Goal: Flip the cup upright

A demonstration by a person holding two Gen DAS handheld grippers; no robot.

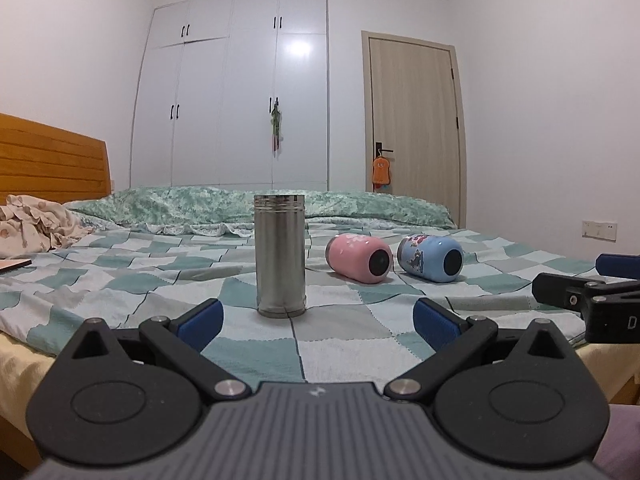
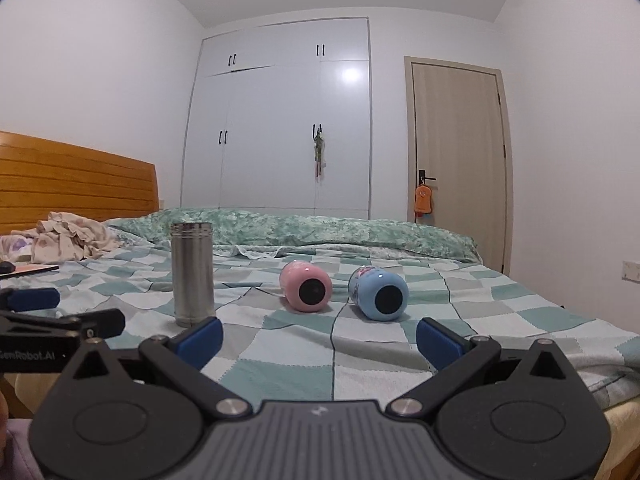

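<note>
Steel cup (image 1: 280, 255) stands upright on checked quilt (image 1: 340, 336).

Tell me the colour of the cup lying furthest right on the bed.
Light blue cup with a red and dark printed pattern and a dark round end; the left wrist view shows it best.

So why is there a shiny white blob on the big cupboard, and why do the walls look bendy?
Left wrist view: the blob on the wardrobe is glare from a light. Right wrist view: same glare, and the door bows because the fisheye lens curves straight lines near the edges; dark corners come from the lens too.
</note>
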